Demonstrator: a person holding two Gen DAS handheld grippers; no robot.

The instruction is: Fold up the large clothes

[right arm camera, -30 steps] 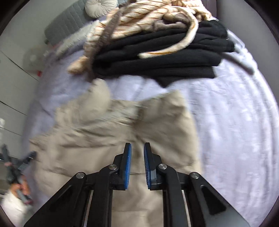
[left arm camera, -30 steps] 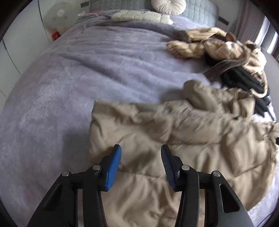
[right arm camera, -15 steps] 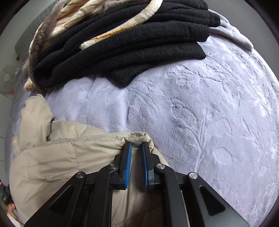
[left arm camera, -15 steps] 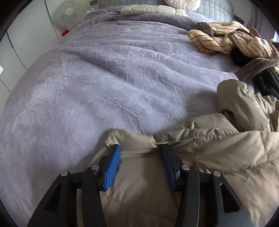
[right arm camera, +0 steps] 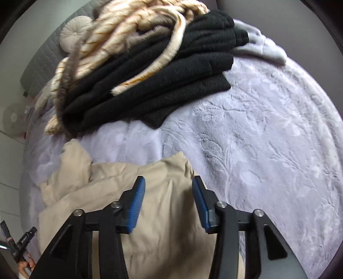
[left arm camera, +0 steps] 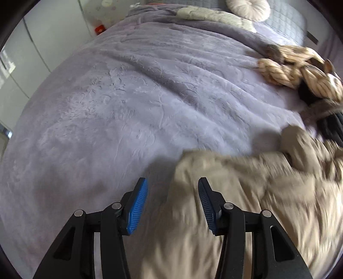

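1. Left wrist view: half a second ago the left gripper [left arm camera: 172, 199] sat with a corner of the beige puffer jacket [left arm camera: 246, 203] bunched between its blue pads [left arm camera: 137, 206]. Now the jaws have just been opening a little further and stand released, with nothing pinched. The jacket's edge, blurred by motion, lies beneath and to the right of the tongs, and the left pad hangs over the bare lilac bedspread [left arm camera: 128, 107]. Ahead and to the right of the tongs, well apart from them, lies a pile of striped cream and black clothes [left arm camera: 300, 73]. A round cushion [left arm camera: 247, 8] rests far ahead at the headboard.

2. Right wrist view: half a second ago the right gripper [right arm camera: 168, 198] was clenched on the jacket's hem. Its jaws have just been opening and now stand apart, holding nothing, with the beige puffer jacket [right arm camera: 150, 236] lying slack on the bedspread [right arm camera: 268, 150] beneath and between the pads. The jacket's corner reaches just ahead of the fingertips, and its bulk spreads to the left of the tongs. Ahead of the tongs, apart from the jacket, sits the pile of clothes [right arm camera: 160, 70], black garments below and striped cream ones on top. At the far lower left, the other gripper and part of a hand [right arm camera: 23, 261] edge into the frame.
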